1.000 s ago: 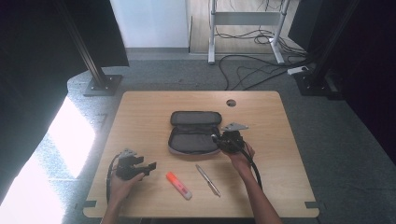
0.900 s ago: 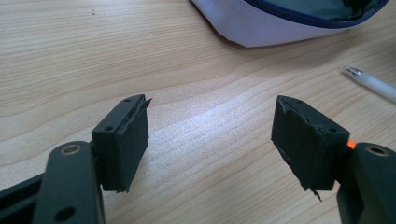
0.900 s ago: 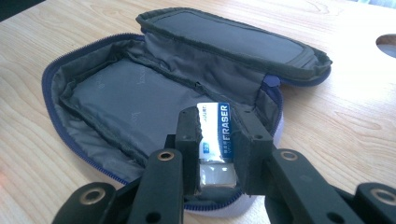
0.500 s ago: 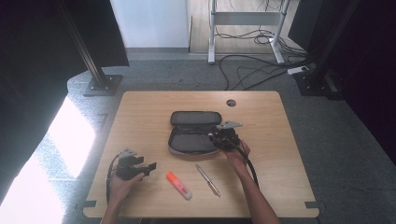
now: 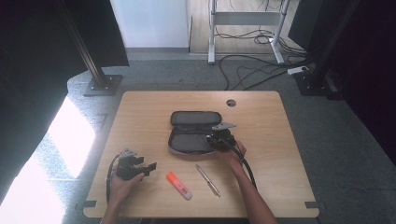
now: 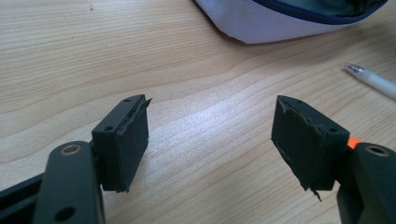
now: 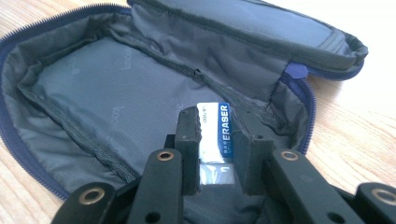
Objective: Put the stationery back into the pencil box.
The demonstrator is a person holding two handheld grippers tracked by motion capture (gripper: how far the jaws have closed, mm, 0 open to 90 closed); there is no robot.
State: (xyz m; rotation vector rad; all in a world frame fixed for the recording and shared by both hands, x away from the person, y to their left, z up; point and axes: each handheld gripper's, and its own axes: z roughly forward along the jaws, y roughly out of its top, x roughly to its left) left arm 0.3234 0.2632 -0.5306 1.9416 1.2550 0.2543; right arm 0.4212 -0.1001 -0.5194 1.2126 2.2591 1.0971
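Since earlier frame, right hand-held gripper [image 7: 215, 154] shifted slightly left over open pencil case [image 5: 194, 131], eraser [image 7: 215, 133] clamped between nearly closed jaws. Left hand-held gripper [image 6: 210, 140] parked near tabletop [image 5: 280, 140] edge, gaping, empty. Eraser best lowered onto lining, then released. Label readable in right gripper view, lost from above.
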